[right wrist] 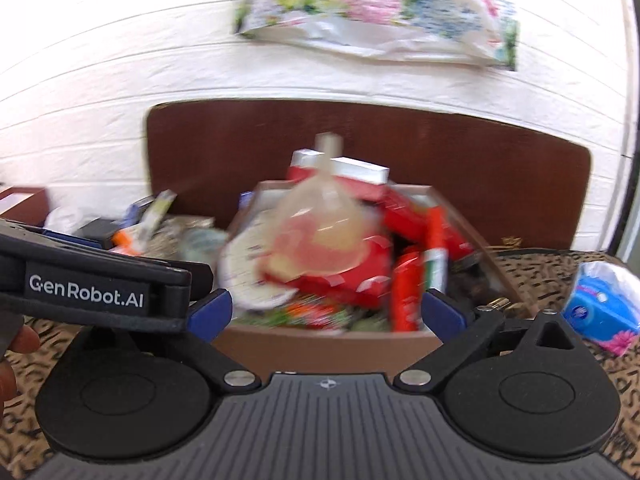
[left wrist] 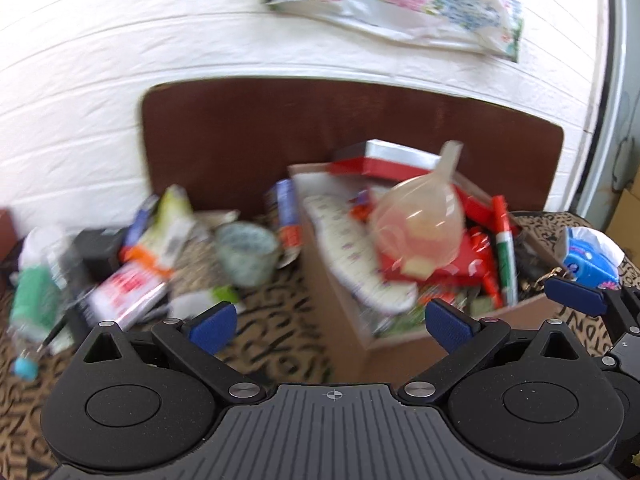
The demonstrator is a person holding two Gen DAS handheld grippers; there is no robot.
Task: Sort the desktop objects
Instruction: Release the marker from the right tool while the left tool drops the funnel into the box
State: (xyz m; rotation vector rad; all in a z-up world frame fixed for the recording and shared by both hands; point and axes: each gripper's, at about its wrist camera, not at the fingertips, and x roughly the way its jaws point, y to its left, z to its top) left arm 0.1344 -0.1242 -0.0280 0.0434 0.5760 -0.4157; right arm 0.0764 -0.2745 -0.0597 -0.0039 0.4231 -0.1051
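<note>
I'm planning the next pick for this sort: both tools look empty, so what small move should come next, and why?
Probably swing the left tool toward the patterned cup in the loose pile left of the cardboard box. Both it and the right tool stand open and empty, while the box is already heaped, funnel on top.

Leopard-print cloth (left wrist: 272,344) spread across the surface, backed by a dark brown board (left wrist: 248,140). Standing on it: an open cardboard box (left wrist: 400,344) heaped with goods. Left of the box, a patterned cup (left wrist: 248,254), packets (left wrist: 128,292) and a clear bottle (left wrist: 34,300) in a blurred jumble. Right of the box, a blue tissue pack (left wrist: 588,260).
</note>
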